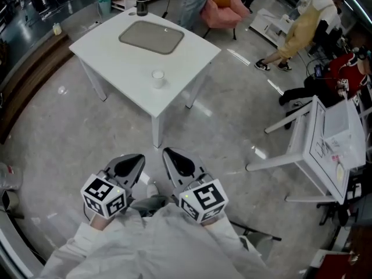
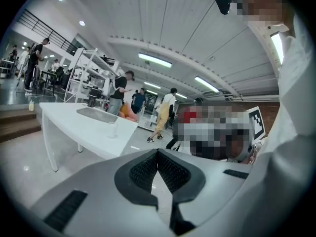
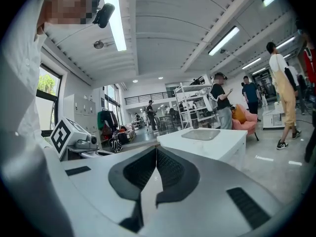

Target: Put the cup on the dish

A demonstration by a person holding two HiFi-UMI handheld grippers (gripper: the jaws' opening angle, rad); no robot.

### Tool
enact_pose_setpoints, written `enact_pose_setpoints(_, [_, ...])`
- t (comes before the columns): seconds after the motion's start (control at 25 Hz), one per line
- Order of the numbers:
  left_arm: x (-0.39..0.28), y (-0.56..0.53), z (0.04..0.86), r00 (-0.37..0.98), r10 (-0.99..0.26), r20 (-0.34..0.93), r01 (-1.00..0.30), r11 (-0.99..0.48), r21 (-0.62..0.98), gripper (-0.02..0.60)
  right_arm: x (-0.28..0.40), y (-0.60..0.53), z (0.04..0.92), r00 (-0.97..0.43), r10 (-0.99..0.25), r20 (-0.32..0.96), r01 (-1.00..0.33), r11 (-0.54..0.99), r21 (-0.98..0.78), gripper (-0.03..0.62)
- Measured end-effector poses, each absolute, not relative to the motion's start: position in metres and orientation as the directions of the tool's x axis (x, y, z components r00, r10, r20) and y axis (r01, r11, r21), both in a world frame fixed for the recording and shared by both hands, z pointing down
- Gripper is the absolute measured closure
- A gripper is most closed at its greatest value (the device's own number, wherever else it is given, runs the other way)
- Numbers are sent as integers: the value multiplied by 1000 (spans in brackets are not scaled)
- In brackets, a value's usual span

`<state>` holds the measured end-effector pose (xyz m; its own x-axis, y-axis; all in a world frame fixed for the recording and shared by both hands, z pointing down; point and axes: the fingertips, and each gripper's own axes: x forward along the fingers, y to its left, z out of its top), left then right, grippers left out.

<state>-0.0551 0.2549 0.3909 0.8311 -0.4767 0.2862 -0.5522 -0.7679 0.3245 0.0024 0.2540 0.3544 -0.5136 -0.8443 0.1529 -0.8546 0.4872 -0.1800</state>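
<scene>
Head view: left tongs point(image 1: 130, 166) and right tongs point(image 1: 178, 163), both clenched and empty, their cubes bearing square black-and-white markers. Well ahead: white worktop point(image 1: 116, 57). Cup point(image 1: 157, 78) near its closest corner, apart from the grey dish point(image 1: 151, 36) beyond. Glossy grey floor point(image 1: 58, 132).
</scene>
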Motion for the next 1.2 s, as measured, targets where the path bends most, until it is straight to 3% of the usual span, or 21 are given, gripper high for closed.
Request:
enact_pose_setpoints(0.68, [-61,158,410,853,-426,303,-520,-754,402,574,-4,153,372,-502,-839,210,-863,470,-185,580])
enact_pose_setpoints(1.2, [-23,26,395,799,-521,301,-601,-717,354,574,27,21,367,-607,-769,202,-794,574,-201,580])
